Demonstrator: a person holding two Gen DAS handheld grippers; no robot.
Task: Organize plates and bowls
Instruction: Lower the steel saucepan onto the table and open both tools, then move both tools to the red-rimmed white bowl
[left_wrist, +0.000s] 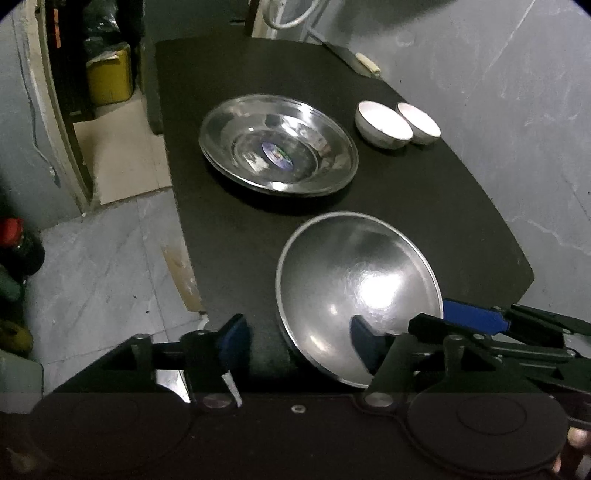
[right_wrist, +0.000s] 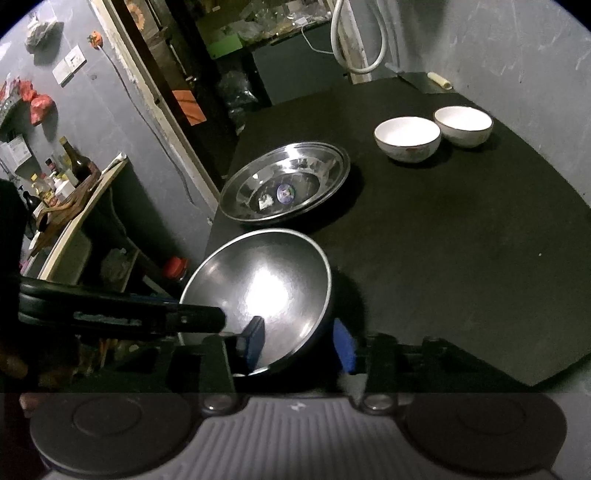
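Right gripper (right_wrist: 301, 343) pinches steel plate (right_wrist: 258, 295) rim; left gripper (left_wrist: 299, 343) spread wide, one finger apparently inside. Thin, slick, light: grip rim.

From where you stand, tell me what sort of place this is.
Probably a home kitchen or pantry corner. Steel plates and two white bowls sit on a black table, and a side shelf holds sauce bottles.

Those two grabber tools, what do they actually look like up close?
Each is a black linkage frame with silver bolts, ending in two blue jaws. The left gripper has a dark housing with round caps; the right gripper has a grey ribbed housing between its caps. No cables show.
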